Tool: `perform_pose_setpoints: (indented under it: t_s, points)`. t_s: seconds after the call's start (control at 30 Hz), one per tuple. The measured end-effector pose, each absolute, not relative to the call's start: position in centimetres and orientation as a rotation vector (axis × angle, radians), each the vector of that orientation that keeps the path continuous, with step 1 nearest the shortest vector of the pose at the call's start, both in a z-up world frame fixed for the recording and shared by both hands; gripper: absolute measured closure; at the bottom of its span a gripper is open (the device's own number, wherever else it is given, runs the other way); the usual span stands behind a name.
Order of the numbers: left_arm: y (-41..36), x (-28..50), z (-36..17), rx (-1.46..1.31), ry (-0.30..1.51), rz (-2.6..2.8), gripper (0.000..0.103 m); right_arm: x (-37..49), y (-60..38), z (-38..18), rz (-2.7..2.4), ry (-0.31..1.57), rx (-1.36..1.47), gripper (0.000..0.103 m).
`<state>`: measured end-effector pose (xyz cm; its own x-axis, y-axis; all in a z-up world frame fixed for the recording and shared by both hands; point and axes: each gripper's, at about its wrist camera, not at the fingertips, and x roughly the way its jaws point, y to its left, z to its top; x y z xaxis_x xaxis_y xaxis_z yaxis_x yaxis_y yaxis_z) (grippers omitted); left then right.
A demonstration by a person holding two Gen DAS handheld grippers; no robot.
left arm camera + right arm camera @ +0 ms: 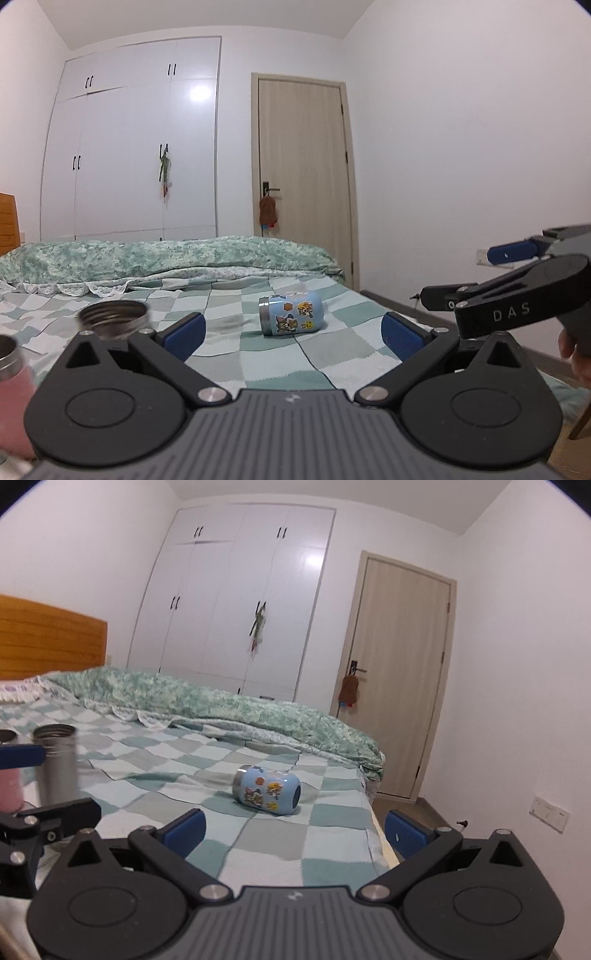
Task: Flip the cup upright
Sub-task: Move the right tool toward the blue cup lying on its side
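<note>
A light blue cup point(291, 314) with cartoon stickers lies on its side on the checked bedspread point(229, 354), its steel rim pointing left. It also shows in the right wrist view point(266, 789). My left gripper point(293, 334) is open and empty, a short way in front of the cup. My right gripper point(295, 830) is open and empty, nearer than the cup and slightly to its right. The right gripper also shows at the right edge of the left wrist view point(469, 273).
A steel cup point(115, 319) stands upright at the left, with a pink bottle point(13, 398) beside it. Both show in the right wrist view, the steel cup point(57, 764) and the bottle point(9, 786). A green quilt point(166, 256) is bunched behind. The bed's right edge point(382, 842) drops to the floor.
</note>
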<state>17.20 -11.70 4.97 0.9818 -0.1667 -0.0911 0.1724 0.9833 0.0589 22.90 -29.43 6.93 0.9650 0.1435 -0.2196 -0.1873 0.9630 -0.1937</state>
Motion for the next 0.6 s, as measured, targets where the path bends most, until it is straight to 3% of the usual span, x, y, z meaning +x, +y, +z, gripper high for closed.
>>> perform_pose_setpoints:
  t_s: [0.6]
  points:
    - [-14.1,35.5,3.9,0.047,0.29,0.101,0.0,44.7,-26.9,6.9,0.344,0.348,-0.58,0.0]
